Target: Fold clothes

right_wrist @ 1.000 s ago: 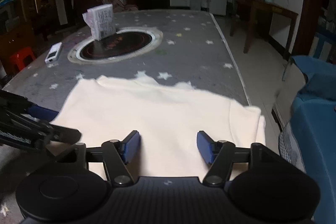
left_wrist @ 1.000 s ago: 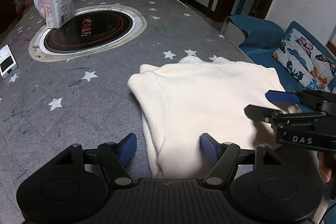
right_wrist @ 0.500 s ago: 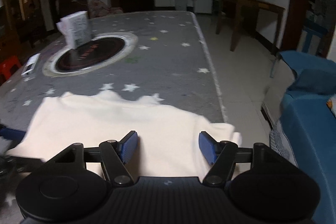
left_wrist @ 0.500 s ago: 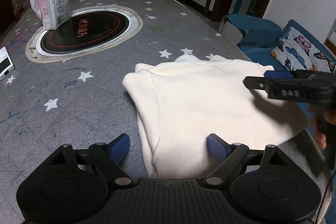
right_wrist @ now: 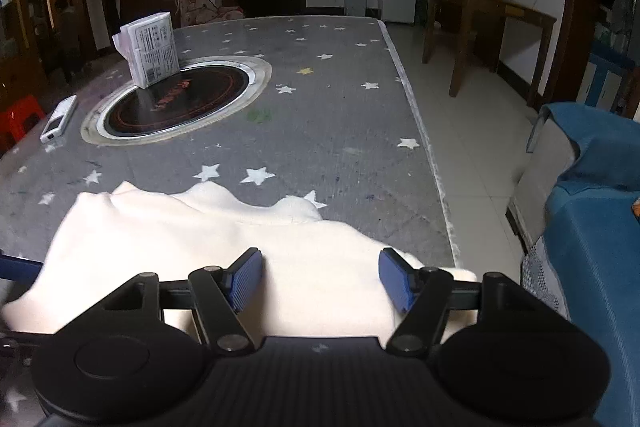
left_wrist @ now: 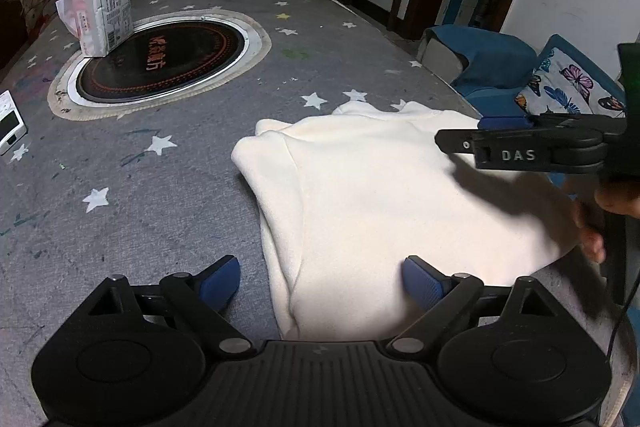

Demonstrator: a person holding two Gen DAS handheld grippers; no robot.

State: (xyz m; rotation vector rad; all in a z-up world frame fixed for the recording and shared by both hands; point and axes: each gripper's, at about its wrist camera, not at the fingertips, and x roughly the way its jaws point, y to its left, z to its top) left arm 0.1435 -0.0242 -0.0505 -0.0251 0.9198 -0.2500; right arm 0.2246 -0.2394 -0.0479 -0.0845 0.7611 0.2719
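Observation:
A folded cream garment [left_wrist: 400,211] lies on the grey star-patterned table [left_wrist: 120,195] near its right corner. My left gripper [left_wrist: 320,279] hovers over the garment's near left edge, its jaws opening, pads clear of the cloth. In the left wrist view my right gripper [left_wrist: 460,137] reaches in from the right above the garment, held by a hand [left_wrist: 604,211]. From the right wrist view, the right gripper [right_wrist: 320,277] stands open over the cream garment [right_wrist: 180,247], gripping nothing.
A round black cooktop [left_wrist: 160,61] is set into the table, with a white paper package [left_wrist: 100,11] standing on its rim. A white remote [left_wrist: 10,123] lies at the left edge. A blue sofa [right_wrist: 592,187] with a butterfly cushion [left_wrist: 572,87] stands right of the table.
The left gripper's jaws have spread wider. The right gripper has slid rightward along the garment toward the table's right edge and sits higher in the left wrist view.

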